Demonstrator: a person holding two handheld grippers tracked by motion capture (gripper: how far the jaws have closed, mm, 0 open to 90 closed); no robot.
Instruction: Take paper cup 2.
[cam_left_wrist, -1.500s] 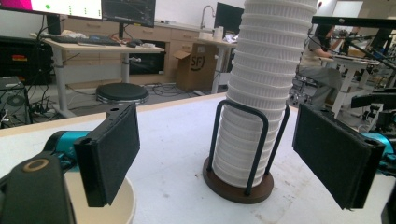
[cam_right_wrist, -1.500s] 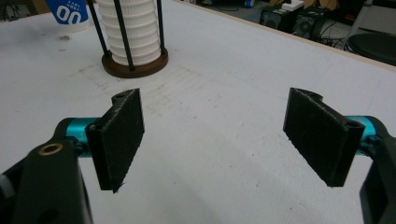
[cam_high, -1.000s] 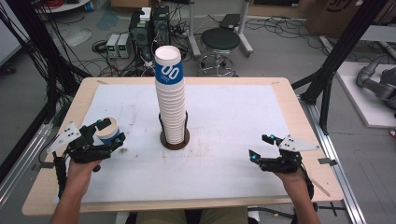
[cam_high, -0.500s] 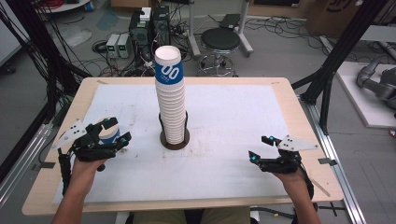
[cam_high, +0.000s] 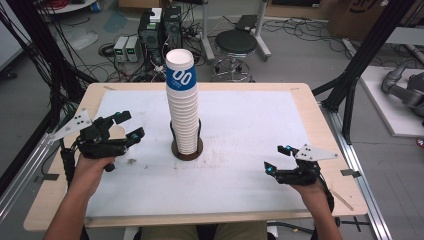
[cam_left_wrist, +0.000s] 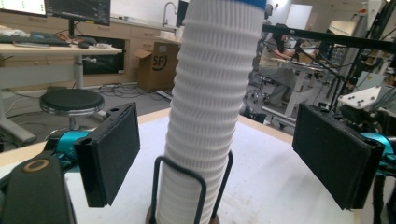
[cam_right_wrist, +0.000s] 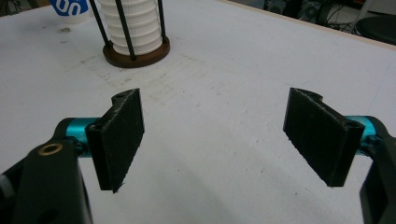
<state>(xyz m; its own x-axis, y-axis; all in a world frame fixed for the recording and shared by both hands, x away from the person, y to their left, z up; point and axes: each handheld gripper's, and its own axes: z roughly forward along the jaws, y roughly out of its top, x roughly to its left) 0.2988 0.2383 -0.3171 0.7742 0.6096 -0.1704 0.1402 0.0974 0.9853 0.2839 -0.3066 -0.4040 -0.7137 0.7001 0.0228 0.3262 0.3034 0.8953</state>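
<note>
the left gripper (cam_high: 126, 127) is held above the table's left side by the left hand (cam_high: 90, 167), forearm coming in from the bottom edge; its jaws stand wide apart with nothing between the pads (cam_left_wrist: 114, 149). the right gripper (cam_high: 275, 159) sits low at the right in the right hand (cam_high: 311, 186), jaws wide apart, pads (cam_right_wrist: 123, 135) bare.

A round black stool (cam_high: 235, 42) stands beyond the table (cam_high: 320, 125) — cardboard box (cam_left_wrist: 158, 71) and computer units (cam_high: 127, 48) nearby.
</note>
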